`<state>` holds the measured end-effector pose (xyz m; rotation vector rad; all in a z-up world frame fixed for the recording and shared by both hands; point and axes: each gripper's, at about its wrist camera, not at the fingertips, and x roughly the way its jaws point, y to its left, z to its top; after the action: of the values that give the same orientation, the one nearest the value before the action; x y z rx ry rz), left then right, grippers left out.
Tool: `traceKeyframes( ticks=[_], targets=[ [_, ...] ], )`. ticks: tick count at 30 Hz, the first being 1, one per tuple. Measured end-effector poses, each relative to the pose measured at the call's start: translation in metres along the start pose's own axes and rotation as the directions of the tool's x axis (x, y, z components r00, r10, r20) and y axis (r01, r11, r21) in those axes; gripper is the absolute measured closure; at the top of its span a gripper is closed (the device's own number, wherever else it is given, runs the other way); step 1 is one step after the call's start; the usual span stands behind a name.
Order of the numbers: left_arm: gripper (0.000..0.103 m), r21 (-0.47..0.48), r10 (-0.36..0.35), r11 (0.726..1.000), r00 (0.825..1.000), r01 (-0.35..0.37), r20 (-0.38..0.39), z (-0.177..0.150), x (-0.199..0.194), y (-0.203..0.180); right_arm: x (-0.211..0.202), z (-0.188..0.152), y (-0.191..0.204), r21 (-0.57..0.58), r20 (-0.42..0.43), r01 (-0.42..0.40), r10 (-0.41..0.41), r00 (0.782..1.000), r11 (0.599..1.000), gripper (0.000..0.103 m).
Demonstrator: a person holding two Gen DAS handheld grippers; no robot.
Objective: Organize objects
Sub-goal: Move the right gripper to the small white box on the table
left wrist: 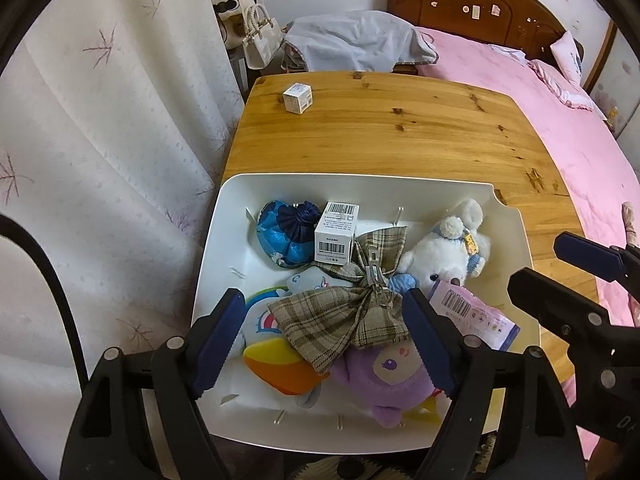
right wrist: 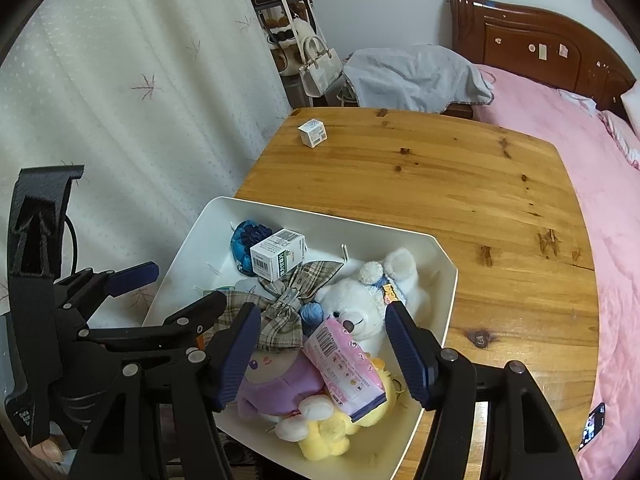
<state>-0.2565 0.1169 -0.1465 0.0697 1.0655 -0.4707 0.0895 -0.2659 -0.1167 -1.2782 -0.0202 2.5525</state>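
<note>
A white bin (left wrist: 224, 216) (right wrist: 444, 300) sits at the near left of a wooden table (left wrist: 400, 136) (right wrist: 460, 184). It holds a plaid bow (left wrist: 340, 312) (right wrist: 280, 320), a white barcode box (left wrist: 336, 236) (right wrist: 278, 254), a blue pouch (left wrist: 280, 236), a white bear (left wrist: 444, 252) (right wrist: 360, 308), a purple plush (left wrist: 380, 376) (right wrist: 280, 376), a pink packet (left wrist: 476, 312) (right wrist: 344, 368) and a yellow plush (right wrist: 328, 432). A small white box (left wrist: 298, 97) (right wrist: 313, 132) stands alone at the table's far left. My left gripper (left wrist: 324, 340) is open above the bow. My right gripper (right wrist: 324, 352) is open above the packet.
A white curtain (left wrist: 100, 160) hangs close on the left. A pink bed (left wrist: 560, 120) with a wooden headboard runs along the right. Grey cloth (left wrist: 360, 40) and a white handbag (left wrist: 260, 40) lie beyond the table's far edge. A phone (right wrist: 594, 426) shows at the far right.
</note>
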Motion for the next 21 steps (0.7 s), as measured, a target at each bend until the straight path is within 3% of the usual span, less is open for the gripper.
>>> traceKeyframes(
  ticks=[9,14,21],
  targets=[
    [0.019,0.042,-0.003,0.999,1.000,0.002,0.021,-0.002,-0.012,0.007,-0.019,0.024,0.001,0.028,0.010,-0.027,0.026,1.000,0.999,0.037],
    [0.020,0.025,-0.010,1.000,1.000,0.009,0.030,-0.004,-0.017,0.020,-0.061,0.074,0.005,0.023,0.076,-0.051,0.049,0.996,0.998,0.037],
    [0.020,0.009,-0.018,1.000,0.999,0.018,0.033,-0.006,-0.019,0.034,-0.110,0.168,0.022,-0.006,0.186,0.008,-0.007,0.983,1.000,0.037]
  ],
)
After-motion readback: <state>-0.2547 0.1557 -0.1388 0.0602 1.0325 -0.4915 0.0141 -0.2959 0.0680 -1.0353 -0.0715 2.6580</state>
